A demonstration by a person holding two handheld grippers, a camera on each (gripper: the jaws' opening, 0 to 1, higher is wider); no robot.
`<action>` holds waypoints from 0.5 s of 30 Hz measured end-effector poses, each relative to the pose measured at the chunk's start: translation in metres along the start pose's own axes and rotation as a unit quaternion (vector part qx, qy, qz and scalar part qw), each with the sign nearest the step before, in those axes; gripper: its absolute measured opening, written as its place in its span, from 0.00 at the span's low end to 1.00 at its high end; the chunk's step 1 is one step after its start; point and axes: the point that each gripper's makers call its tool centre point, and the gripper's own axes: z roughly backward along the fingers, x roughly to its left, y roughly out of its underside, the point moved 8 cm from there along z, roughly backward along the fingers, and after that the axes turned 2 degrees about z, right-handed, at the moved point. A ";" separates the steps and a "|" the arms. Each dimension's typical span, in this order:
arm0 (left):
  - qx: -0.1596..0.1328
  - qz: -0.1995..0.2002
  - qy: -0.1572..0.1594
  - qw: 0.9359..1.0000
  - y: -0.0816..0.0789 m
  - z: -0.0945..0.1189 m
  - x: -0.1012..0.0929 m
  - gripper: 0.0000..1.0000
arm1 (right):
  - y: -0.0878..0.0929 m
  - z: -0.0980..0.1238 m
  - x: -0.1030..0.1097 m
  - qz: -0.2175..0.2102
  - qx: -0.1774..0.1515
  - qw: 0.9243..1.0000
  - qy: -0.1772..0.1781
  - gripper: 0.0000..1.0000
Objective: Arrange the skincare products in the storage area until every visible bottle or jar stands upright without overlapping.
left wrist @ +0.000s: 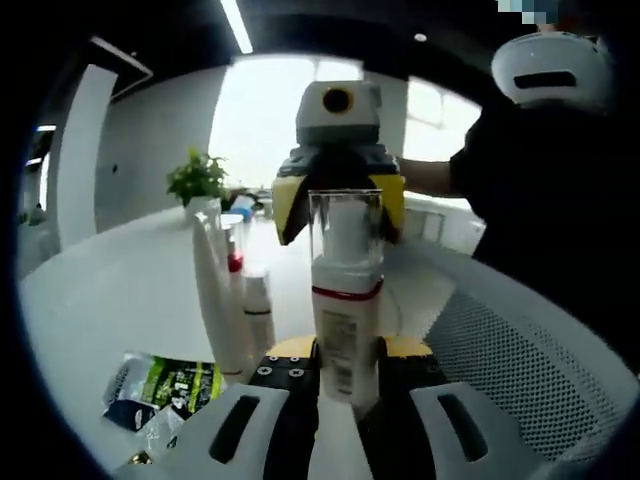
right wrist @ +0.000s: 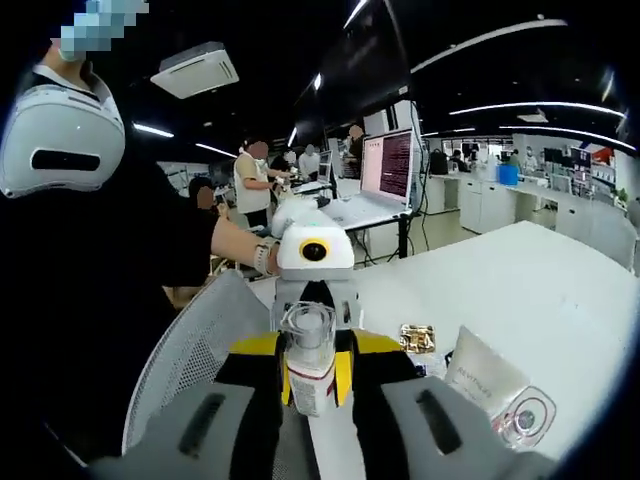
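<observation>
Both grippers are clamped on the same thing from opposite sides: my left gripper (left wrist: 338, 375) squeezes the lower body of a white pump bottle with a clear plastic cap and a red band (left wrist: 346, 300), and the right gripper (left wrist: 338, 200) comes in from the far side around that cap. In the right gripper view the right gripper (right wrist: 312, 385) pinches that bottle (right wrist: 310, 365) too, with the left gripper (right wrist: 314, 262) right behind it. So the bottle sits upright between the two tools, above the white table (left wrist: 130, 290).

Count on the table in the left gripper view: two tall white tubes (left wrist: 222, 300) standing just left of the bottle, one small white bottle (left wrist: 258, 310) beside them, one green-and-black sachet (left wrist: 175, 385) lying flat nearer me with "4:1" on it, plus one potted green plant (left wrist: 197, 180) far back. The bottle's label text is too small to read.

The right gripper view adds one white pouch (right wrist: 480, 378) and one round clear jar (right wrist: 527, 417) to the right.
</observation>
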 end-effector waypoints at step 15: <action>0.029 -0.013 0.062 0.998 0.004 -0.003 0.001 0.18 | 0.005 -0.011 0.006 0.008 -0.041 0.998 -0.035 0.22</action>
